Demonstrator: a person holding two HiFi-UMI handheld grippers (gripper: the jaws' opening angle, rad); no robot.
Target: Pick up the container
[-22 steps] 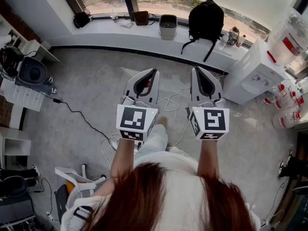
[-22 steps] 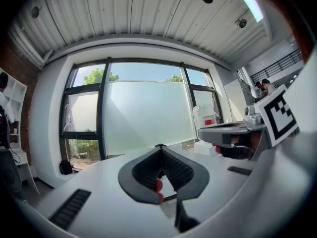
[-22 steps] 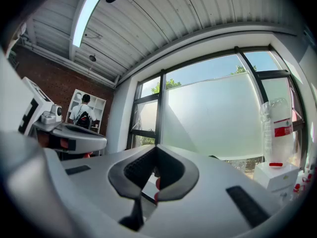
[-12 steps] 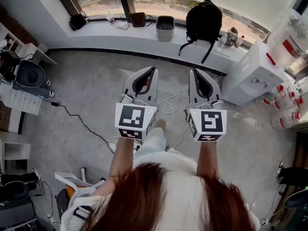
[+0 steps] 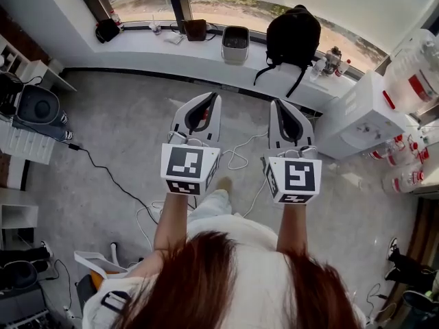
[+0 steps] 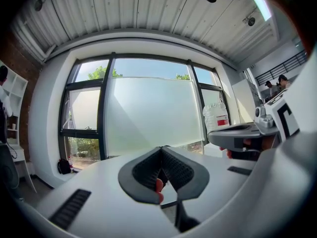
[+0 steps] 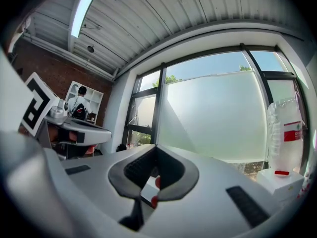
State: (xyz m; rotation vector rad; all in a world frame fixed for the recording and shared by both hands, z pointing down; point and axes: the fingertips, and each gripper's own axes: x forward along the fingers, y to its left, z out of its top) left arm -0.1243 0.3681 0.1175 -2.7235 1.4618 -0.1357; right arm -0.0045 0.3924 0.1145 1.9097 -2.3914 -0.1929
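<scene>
I hold both grippers side by side at chest height over the grey floor, pointing toward the window. My left gripper [image 5: 210, 96] is shut with nothing between its jaws, and its closed tip [image 6: 161, 149] aims at the frosted window pane. My right gripper [image 5: 278, 103] is likewise shut and empty, its tip [image 7: 155, 147] facing the same window. A small white-and-grey container [image 5: 235, 43] stands on the windowsill [image 5: 158, 45], well ahead of both grippers. Nothing is held.
A black backpack [image 5: 293, 36] leans on the sill to the right of the container. A white water dispenser [image 5: 360, 112] and several large water bottles [image 5: 411, 64] stand at the right. Cables [image 5: 236, 160] trail over the floor. Shelves [image 5: 27, 125] stand at the left.
Both grippers stay shut and side by side. The head view has drifted a little, so the sill and the floor sit slightly differently in the picture.
</scene>
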